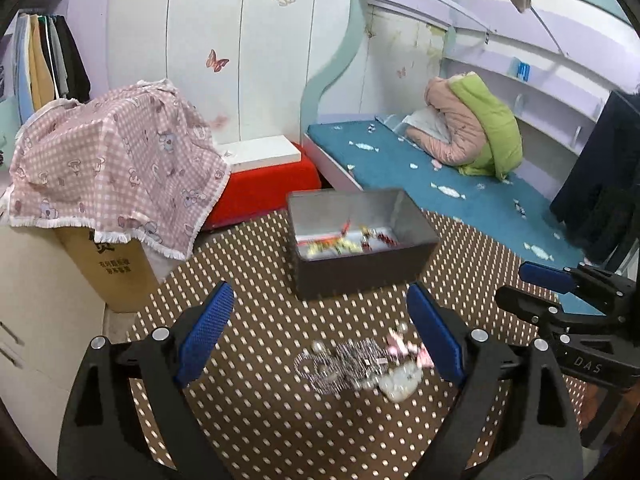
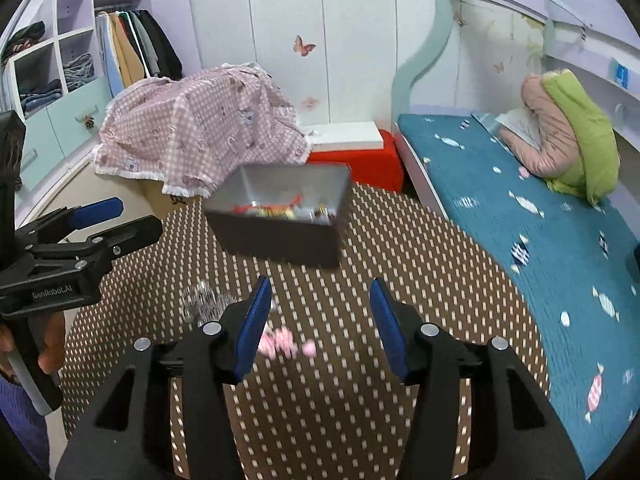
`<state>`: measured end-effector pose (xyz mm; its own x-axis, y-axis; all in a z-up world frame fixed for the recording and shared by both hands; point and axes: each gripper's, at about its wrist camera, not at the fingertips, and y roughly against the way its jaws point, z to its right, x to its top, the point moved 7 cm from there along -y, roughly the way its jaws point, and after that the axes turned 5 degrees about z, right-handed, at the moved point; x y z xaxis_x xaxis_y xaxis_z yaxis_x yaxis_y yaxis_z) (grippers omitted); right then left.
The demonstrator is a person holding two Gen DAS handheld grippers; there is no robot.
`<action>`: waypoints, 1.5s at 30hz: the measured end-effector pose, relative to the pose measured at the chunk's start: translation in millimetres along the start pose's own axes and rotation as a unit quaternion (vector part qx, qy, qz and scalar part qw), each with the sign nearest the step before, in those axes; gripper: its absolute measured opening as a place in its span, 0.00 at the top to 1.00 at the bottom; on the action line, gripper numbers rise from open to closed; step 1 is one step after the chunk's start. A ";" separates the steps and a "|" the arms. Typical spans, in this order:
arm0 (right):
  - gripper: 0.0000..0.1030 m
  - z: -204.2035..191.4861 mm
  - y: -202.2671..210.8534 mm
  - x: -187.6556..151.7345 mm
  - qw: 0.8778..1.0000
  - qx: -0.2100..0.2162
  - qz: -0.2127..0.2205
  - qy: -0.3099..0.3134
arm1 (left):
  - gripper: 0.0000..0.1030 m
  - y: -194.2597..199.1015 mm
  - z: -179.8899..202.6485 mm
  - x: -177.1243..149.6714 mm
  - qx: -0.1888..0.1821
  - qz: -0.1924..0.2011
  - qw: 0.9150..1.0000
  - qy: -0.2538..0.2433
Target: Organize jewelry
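A dark open box (image 1: pixel 360 240) stands on the brown dotted table (image 1: pixel 260 400) and holds red and yellow jewelry (image 1: pixel 344 240). A pile of silver and pink jewelry (image 1: pixel 360 364) lies on the table between my left gripper's fingers. My left gripper (image 1: pixel 320 332) is open and empty just over the pile. My right gripper (image 2: pixel 320 324) is open and empty, with pink beads (image 2: pixel 286 346) beside its left finger and a silver piece (image 2: pixel 204 302) further left. The box (image 2: pixel 280 216) lies ahead of it. Each gripper shows in the other's view: the right (image 1: pixel 560 300), the left (image 2: pixel 92 224).
A pink checked cloth (image 1: pixel 112 168) covers a cardboard box at the table's left. A red stool (image 1: pixel 264 184) with a white box stands behind. A bed with a blue cover (image 1: pixel 460 184) and a pink-green jacket (image 1: pixel 472 124) runs along the right.
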<state>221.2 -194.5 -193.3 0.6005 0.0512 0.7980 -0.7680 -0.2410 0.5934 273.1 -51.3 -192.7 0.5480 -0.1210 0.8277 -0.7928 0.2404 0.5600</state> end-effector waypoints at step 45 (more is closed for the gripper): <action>0.44 9.2 -33.1 -59.5 0.998 0.022 -0.062 -0.013 | 0.95 -70.6 45.8 -51.4 -0.085 -0.092 0.992 0.003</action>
<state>213.0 -198.5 -261.4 0.6962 0.0582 0.7155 -0.6775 -0.2761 0.6817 288.7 -106.2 -273.2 0.6818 -0.1714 0.7112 -0.6231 0.3733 0.6873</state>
